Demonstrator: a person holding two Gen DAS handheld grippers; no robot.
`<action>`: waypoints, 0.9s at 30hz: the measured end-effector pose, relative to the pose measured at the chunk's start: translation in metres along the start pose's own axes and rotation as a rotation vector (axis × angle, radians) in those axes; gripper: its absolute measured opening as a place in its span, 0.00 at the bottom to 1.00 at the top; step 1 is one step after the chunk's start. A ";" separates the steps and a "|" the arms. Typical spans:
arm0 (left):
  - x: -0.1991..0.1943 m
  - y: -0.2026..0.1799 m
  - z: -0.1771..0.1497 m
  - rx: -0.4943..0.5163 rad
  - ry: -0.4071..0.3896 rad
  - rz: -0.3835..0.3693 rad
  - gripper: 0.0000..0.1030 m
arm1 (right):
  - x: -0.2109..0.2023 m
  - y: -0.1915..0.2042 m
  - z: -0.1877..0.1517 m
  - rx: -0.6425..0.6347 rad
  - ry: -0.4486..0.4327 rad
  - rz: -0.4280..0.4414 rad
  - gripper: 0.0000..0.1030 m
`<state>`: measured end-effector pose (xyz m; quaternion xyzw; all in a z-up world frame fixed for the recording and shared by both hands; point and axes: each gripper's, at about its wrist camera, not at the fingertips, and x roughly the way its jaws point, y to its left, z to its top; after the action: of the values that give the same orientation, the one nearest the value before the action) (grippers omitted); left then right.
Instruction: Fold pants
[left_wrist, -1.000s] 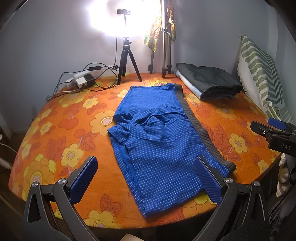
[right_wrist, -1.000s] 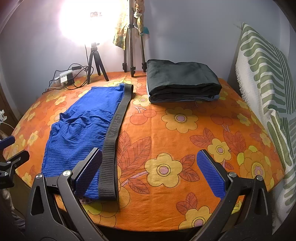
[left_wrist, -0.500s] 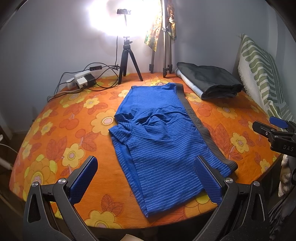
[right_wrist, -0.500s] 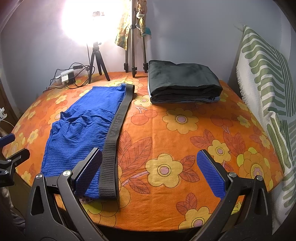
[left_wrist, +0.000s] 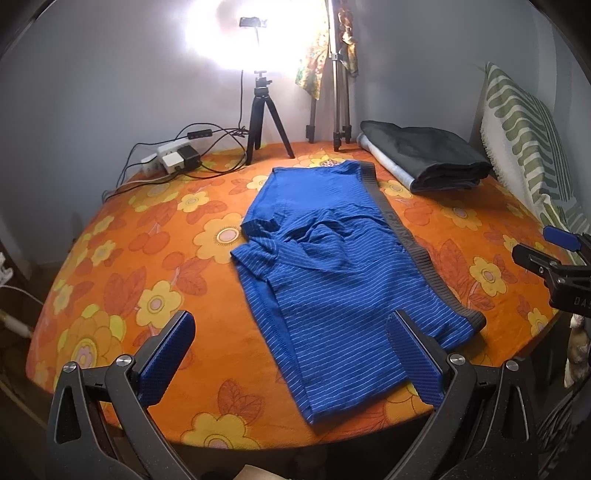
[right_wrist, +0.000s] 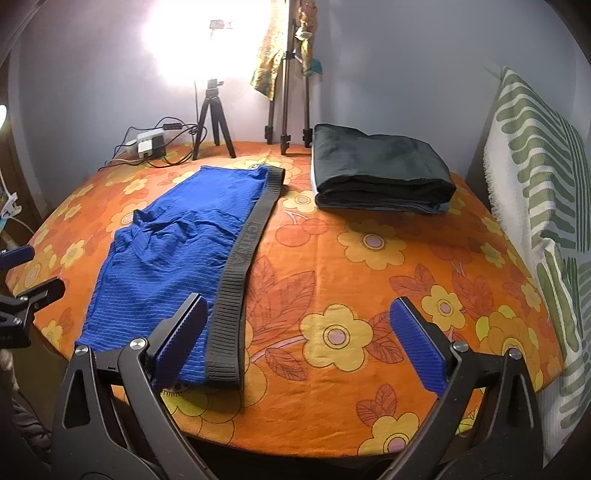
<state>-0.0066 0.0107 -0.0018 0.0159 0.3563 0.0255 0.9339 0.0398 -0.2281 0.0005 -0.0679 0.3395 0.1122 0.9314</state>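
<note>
Blue striped shorts (left_wrist: 332, 273) with a grey waistband (left_wrist: 413, 243) lie flat and rumpled on the orange flowered table (left_wrist: 147, 266). They also show in the right wrist view (right_wrist: 173, 251), waistband (right_wrist: 243, 254) on their right side. My left gripper (left_wrist: 291, 354) is open and empty, held at the table's near edge with its right finger over the shorts' near end. My right gripper (right_wrist: 295, 339) is open and empty, held at the near edge to the right of the waistband. Each gripper shows at the edge of the other's view.
A folded dark garment (right_wrist: 380, 177) lies at the back right. A small black tripod (left_wrist: 262, 122), a taller tripod (left_wrist: 340, 85) and a power strip with cables (left_wrist: 173, 158) stand at the back. A green-striped cushion (right_wrist: 535, 192) stands on the right.
Both grippers have shifted slightly; the view of the shorts has slid a little. The shorts lie as before and both grippers remain open.
</note>
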 end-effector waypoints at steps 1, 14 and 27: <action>-0.001 0.001 -0.001 0.000 -0.003 0.005 1.00 | 0.000 0.003 -0.002 -0.008 -0.003 0.006 0.97; 0.012 0.020 -0.024 -0.020 0.143 -0.050 0.79 | -0.004 0.021 -0.025 -0.134 -0.003 0.119 0.76; 0.002 -0.028 -0.050 0.264 0.180 -0.237 0.46 | 0.007 0.034 -0.057 -0.298 0.088 0.284 0.57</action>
<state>-0.0368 -0.0161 -0.0416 0.0936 0.4382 -0.1300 0.8845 0.0009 -0.2057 -0.0494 -0.1611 0.3656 0.2883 0.8702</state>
